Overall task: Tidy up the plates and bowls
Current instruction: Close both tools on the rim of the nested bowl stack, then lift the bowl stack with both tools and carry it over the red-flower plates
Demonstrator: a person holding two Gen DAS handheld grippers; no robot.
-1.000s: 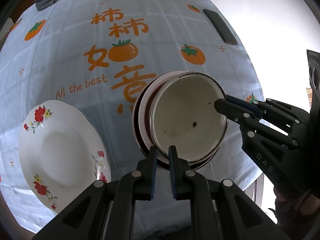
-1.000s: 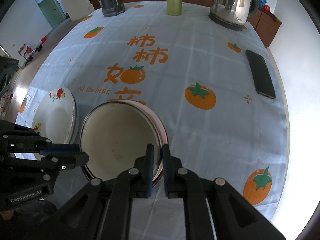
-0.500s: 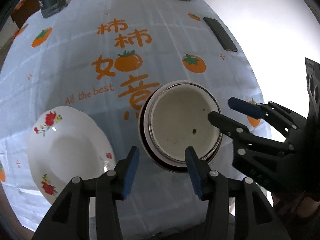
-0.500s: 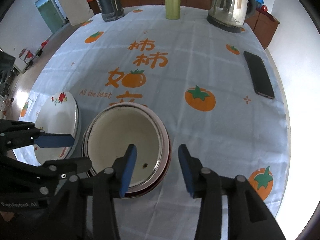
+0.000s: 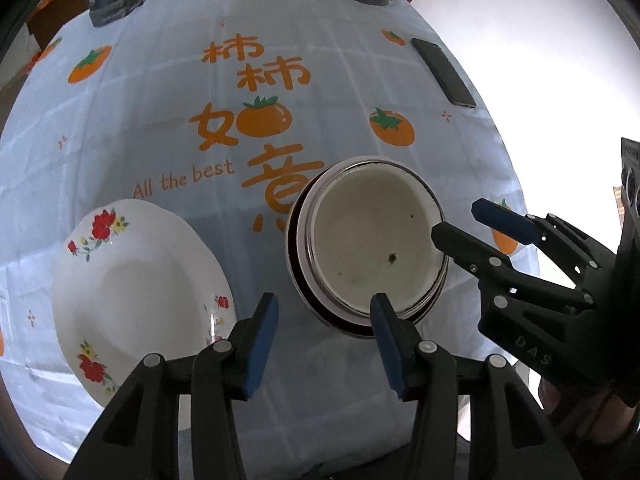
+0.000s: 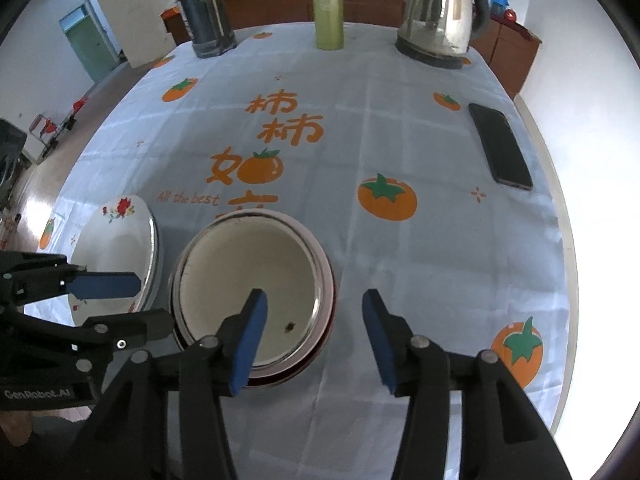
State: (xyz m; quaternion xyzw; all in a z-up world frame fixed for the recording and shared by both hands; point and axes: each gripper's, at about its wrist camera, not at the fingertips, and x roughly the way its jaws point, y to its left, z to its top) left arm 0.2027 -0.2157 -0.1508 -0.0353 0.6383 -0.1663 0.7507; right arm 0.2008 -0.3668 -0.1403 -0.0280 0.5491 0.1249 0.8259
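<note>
A cream enamel bowl (image 5: 368, 240) (image 6: 248, 272) sits nested in a dark-rimmed pink bowl (image 5: 296, 256) on the tablecloth. Left of it lies a white floral plate (image 5: 132, 288) (image 6: 116, 248). My left gripper (image 5: 323, 312) (image 6: 152, 302) hangs open at the stack's near-left side, one finger over the near rim and the other over cloth. My right gripper (image 6: 314, 304) (image 5: 460, 220) is on the stack's right, and its jaws are opening. One of its fingers is over the bowl's inside and the other is outside, with the rim loose between them.
A black phone (image 6: 500, 148) lies near the table's right edge. A steel kettle (image 6: 436, 20), a green flask (image 6: 329, 10) and a dark thermos jug (image 6: 202, 12) stand along the far edge. Wooden cabinets are behind them. The floor drops away on the right.
Both grippers were shut on the cream bowl's rim a second ago. They have let go and opened, and the bowl now rests level in the pink one.
</note>
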